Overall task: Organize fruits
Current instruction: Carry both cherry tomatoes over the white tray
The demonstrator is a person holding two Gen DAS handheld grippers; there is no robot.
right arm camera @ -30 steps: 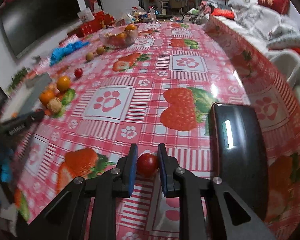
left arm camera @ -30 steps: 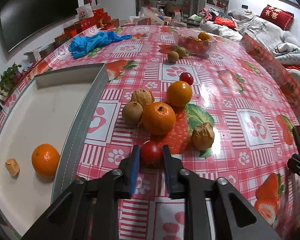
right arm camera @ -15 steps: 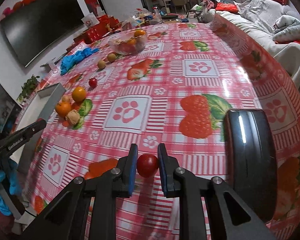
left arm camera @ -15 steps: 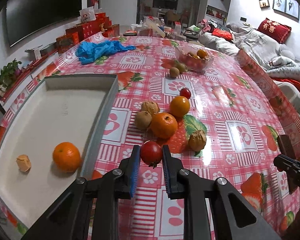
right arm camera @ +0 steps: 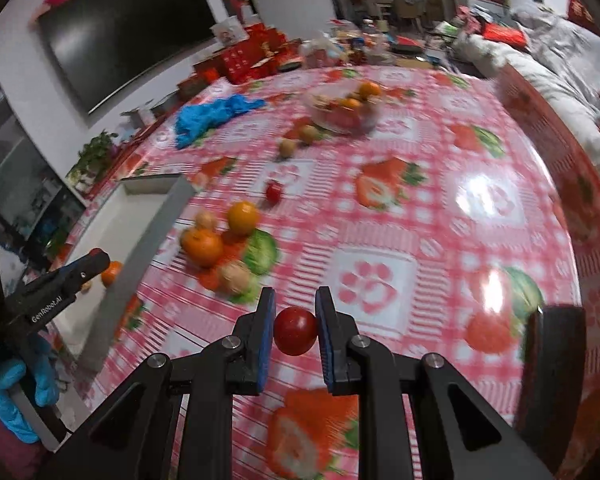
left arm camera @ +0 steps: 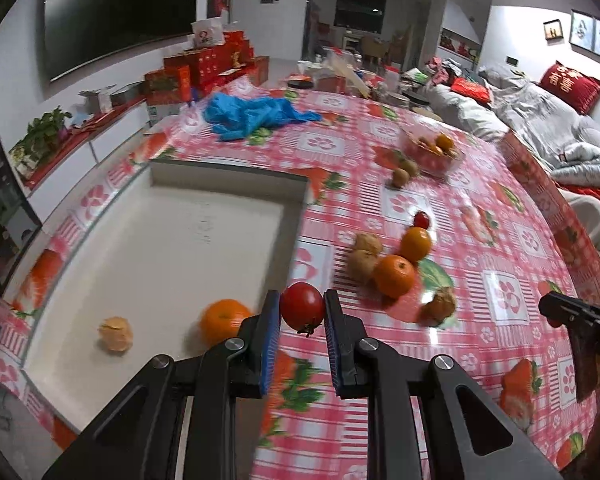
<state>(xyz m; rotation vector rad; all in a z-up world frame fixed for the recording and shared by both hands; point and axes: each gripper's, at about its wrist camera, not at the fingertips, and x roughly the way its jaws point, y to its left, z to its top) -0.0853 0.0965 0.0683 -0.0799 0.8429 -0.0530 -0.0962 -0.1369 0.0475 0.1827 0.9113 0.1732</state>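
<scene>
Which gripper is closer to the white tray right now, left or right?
Left. The left gripper holds its tomato right at the white tray edge; the right gripper is farther out over the tablecloth.

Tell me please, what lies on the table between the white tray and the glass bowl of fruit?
In the left wrist view, between the white tray and the glass bowl lies only bare tablecloth; two small brown fruits sit right beside the bowl.

Both tomato-bearing tongs (left arm camera: 302, 314) higher, leftward.
</scene>
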